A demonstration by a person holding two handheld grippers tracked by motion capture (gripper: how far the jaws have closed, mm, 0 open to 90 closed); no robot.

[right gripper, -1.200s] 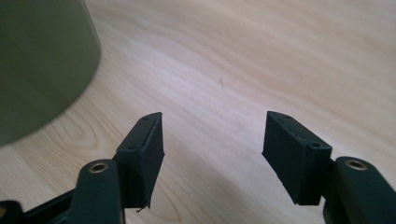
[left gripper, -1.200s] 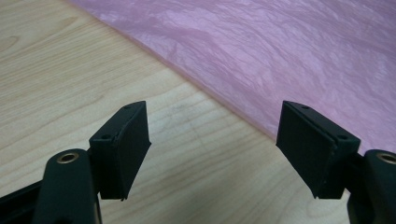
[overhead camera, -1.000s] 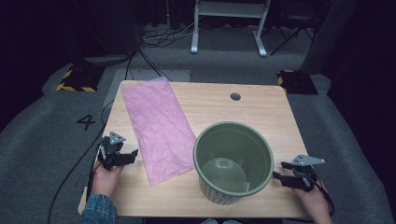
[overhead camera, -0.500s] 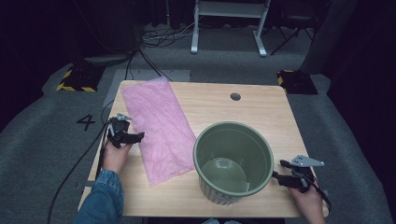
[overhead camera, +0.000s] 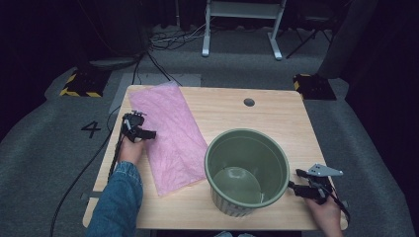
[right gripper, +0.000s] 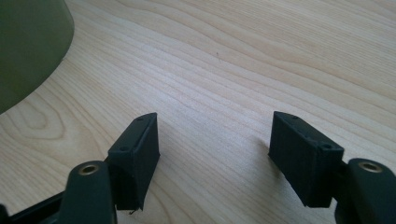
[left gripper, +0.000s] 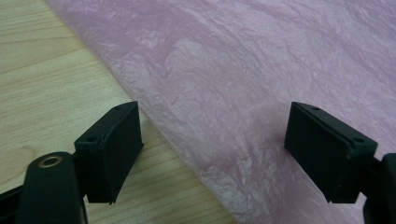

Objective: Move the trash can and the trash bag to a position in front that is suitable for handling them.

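A crinkled pink sheet (overhead camera: 168,136) lies flat along the left half of the wooden table (overhead camera: 276,108). My left gripper (overhead camera: 149,133) hovers at the sheet's left edge with its jaws open. In the left gripper view one jaw stands over bare wood and the other over the pink sheet (left gripper: 261,70), and nothing is between the left gripper's (left gripper: 212,116) jaws. A green bucket (overhead camera: 247,170) stands upright at the front right. My right gripper (overhead camera: 295,180) rests just right of it; its jaws have just been opening and are open over bare wood. In the right gripper view the bucket (right gripper: 28,46) sits left of the right gripper (right gripper: 214,123).
A round cable hole (overhead camera: 249,102) sits near the table's far edge. On the carpet beyond stand a white frame's legs (overhead camera: 242,29), cables and two black-and-yellow blocks (overhead camera: 79,85). A "4" (overhead camera: 91,129) is marked on the floor at left.
My left gripper has moved farther up the table along the pink sheet's left edge. The right hand has stayed beside the bucket.
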